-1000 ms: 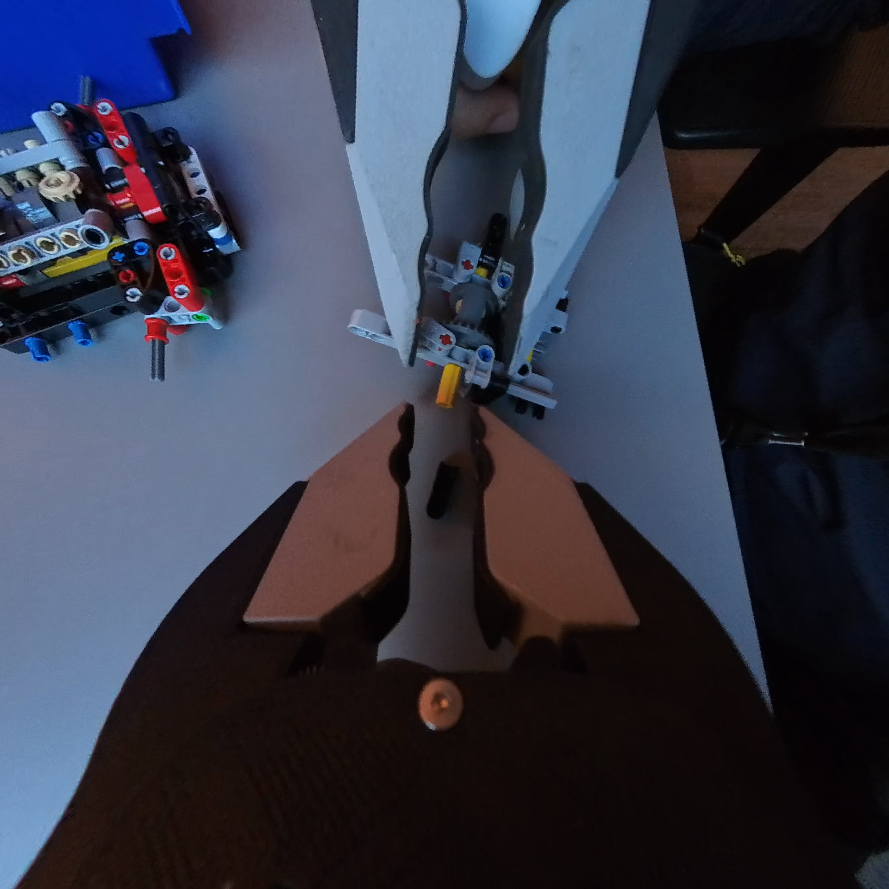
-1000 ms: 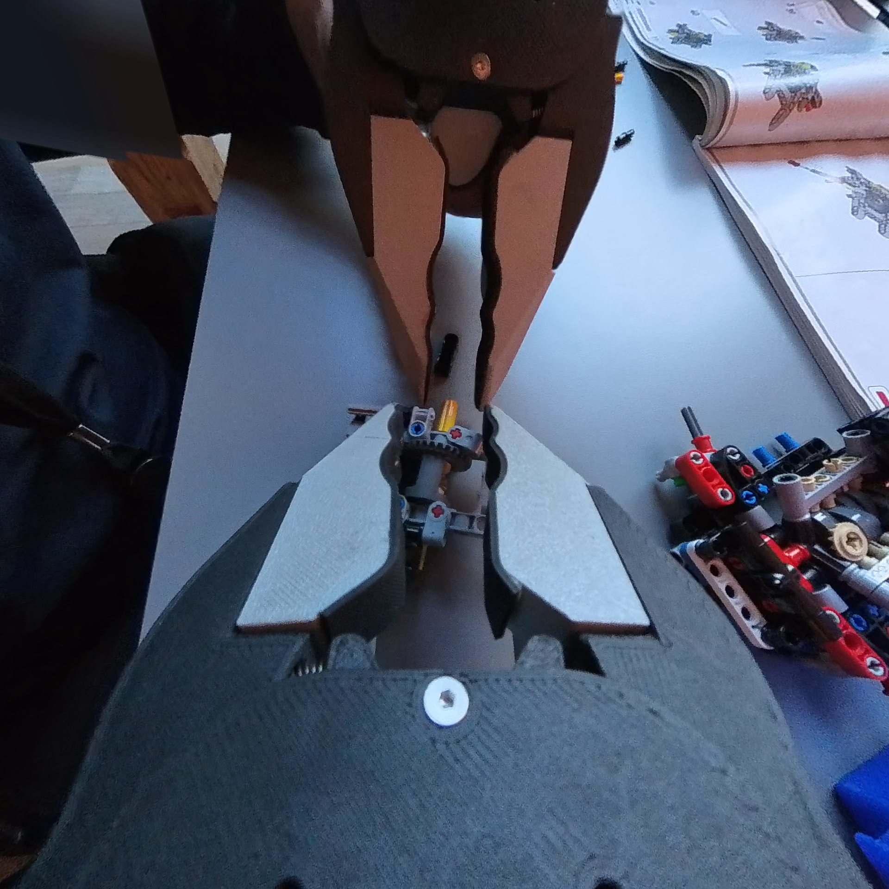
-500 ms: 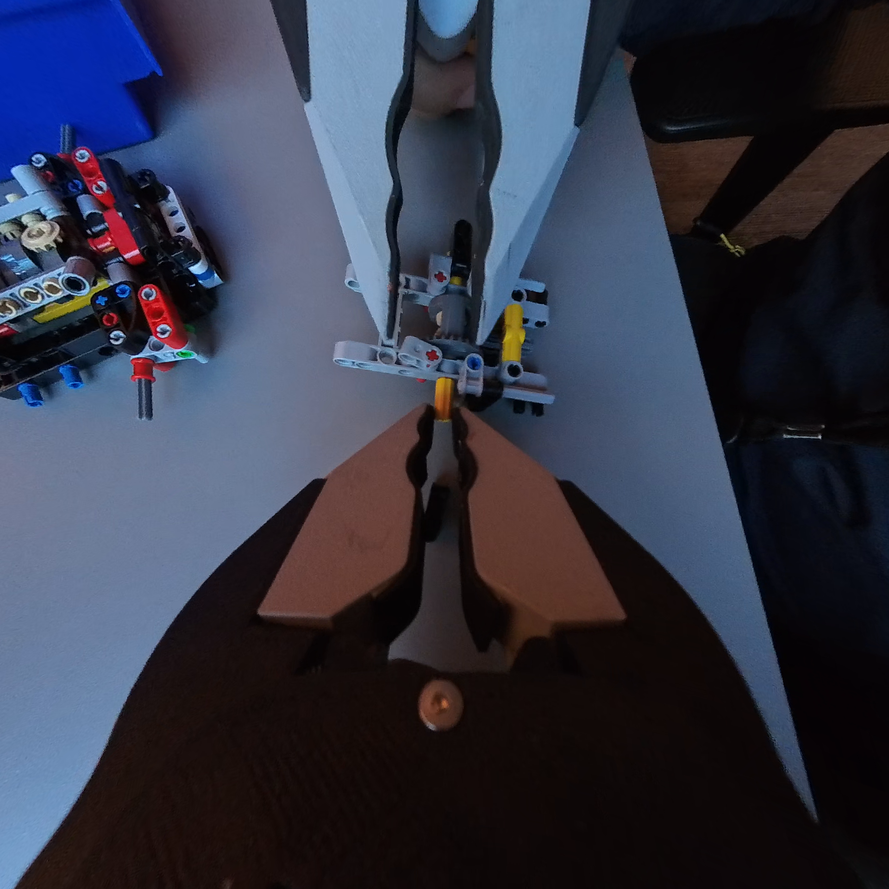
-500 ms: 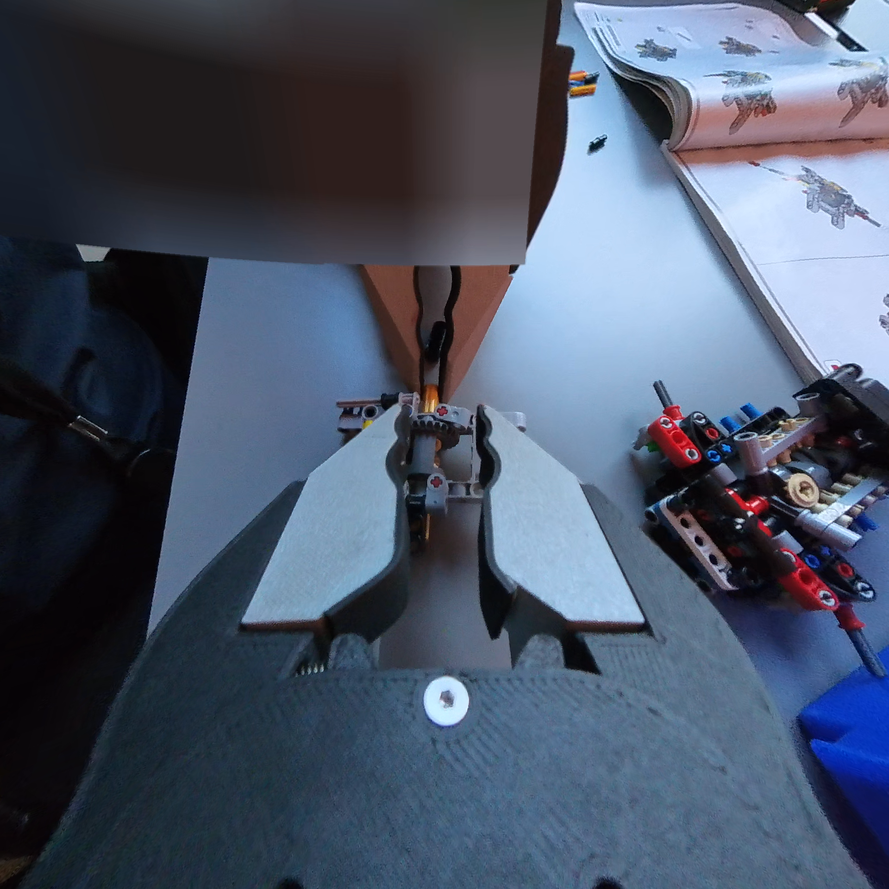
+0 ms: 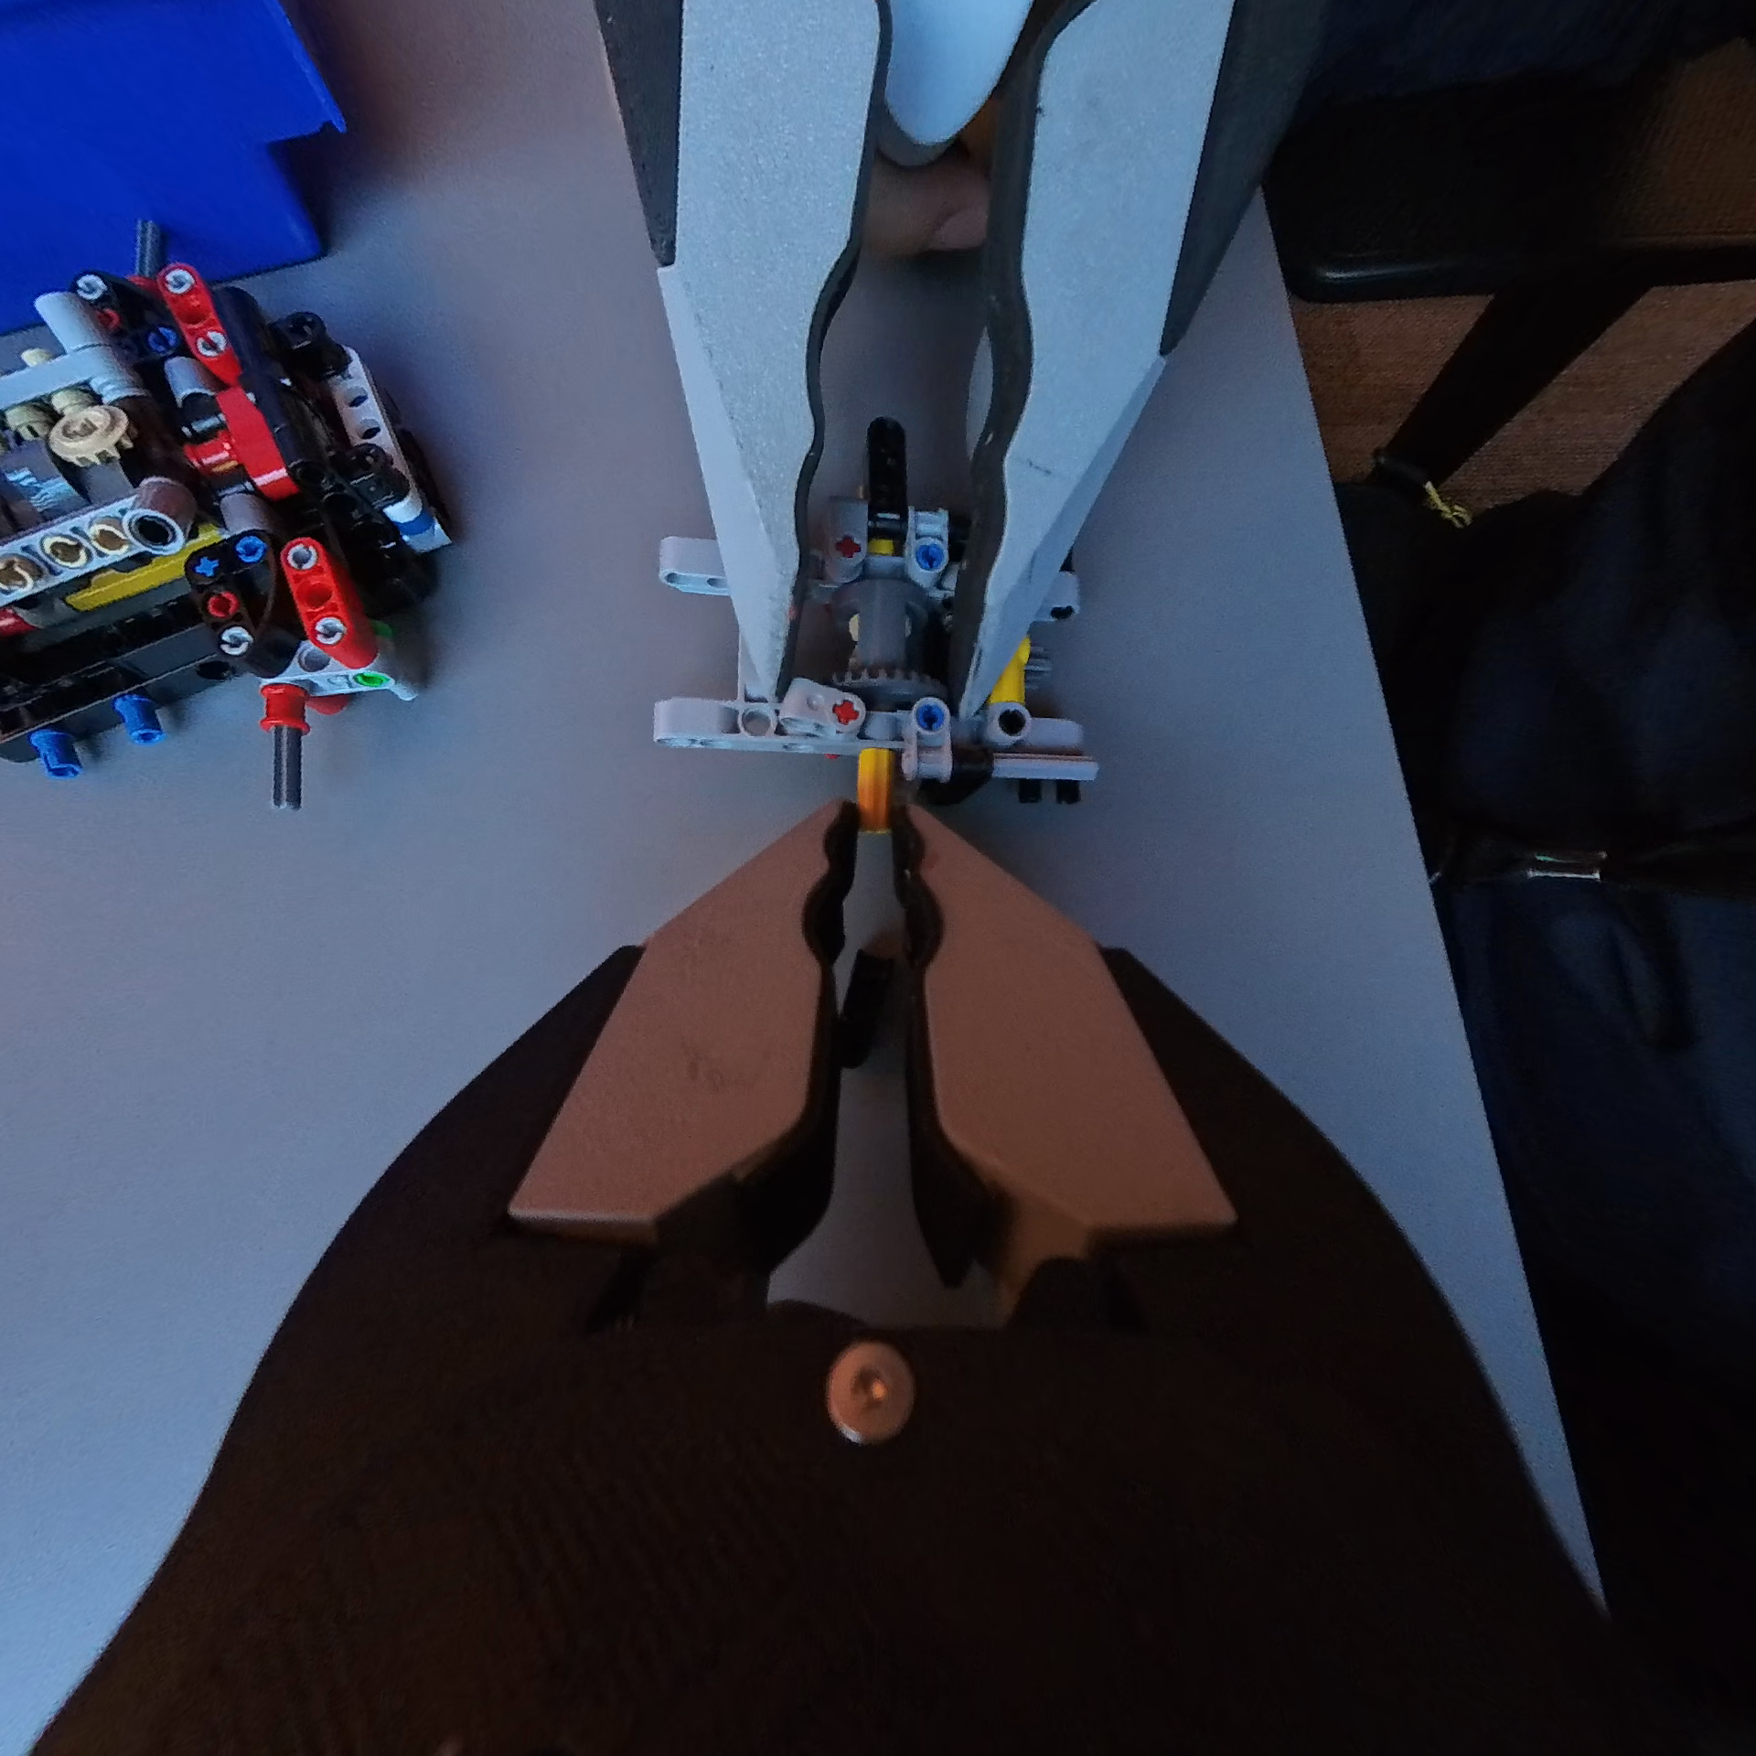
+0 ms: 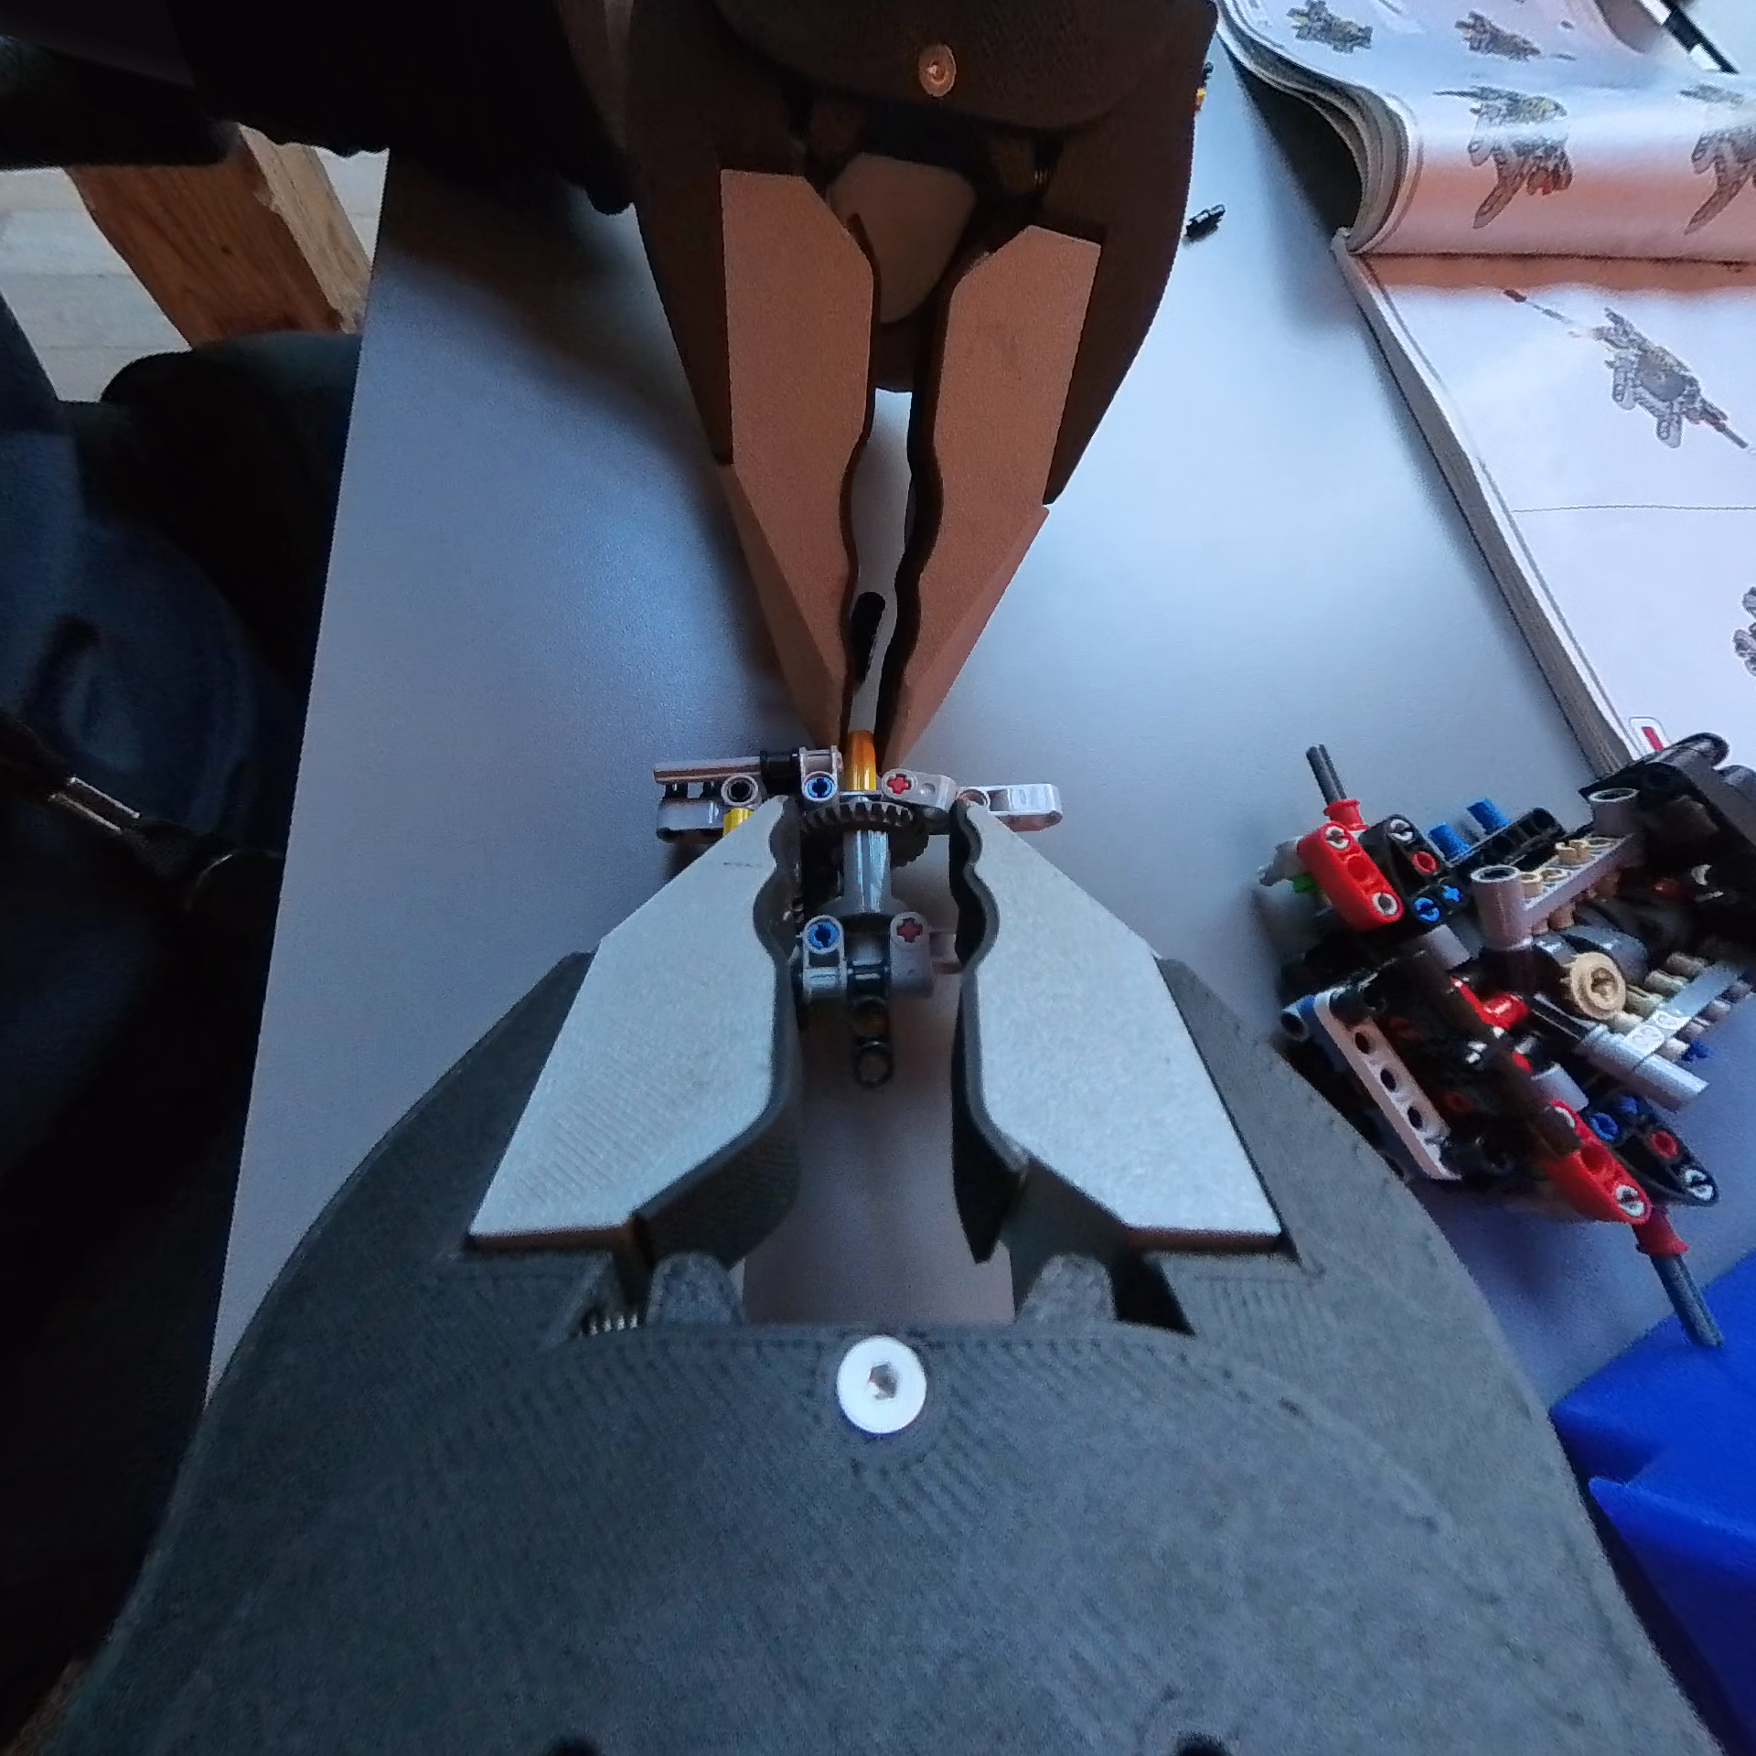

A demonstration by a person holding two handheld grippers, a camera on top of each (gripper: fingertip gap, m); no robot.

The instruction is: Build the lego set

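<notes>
Grey gear assembly (image 6: 860, 888) on table (image 6: 532, 532), orange axle (image 5: 872, 793) protruding.

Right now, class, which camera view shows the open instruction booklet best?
The right wrist view: the open instruction booklet lies spread at the upper right, pages and drawings visible. The left wrist view shows none of it, only the table and the brick models.

Grey table (image 6: 1188, 665) with brick assemblies, open booklet (image 6: 1615, 399), perhaps a blue bin (image 5: 143, 124).

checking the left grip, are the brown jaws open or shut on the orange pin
Shut on it: the left gripper's brown tips pinch the end of the orange pin sticking out of the grey gear assembly.
</notes>
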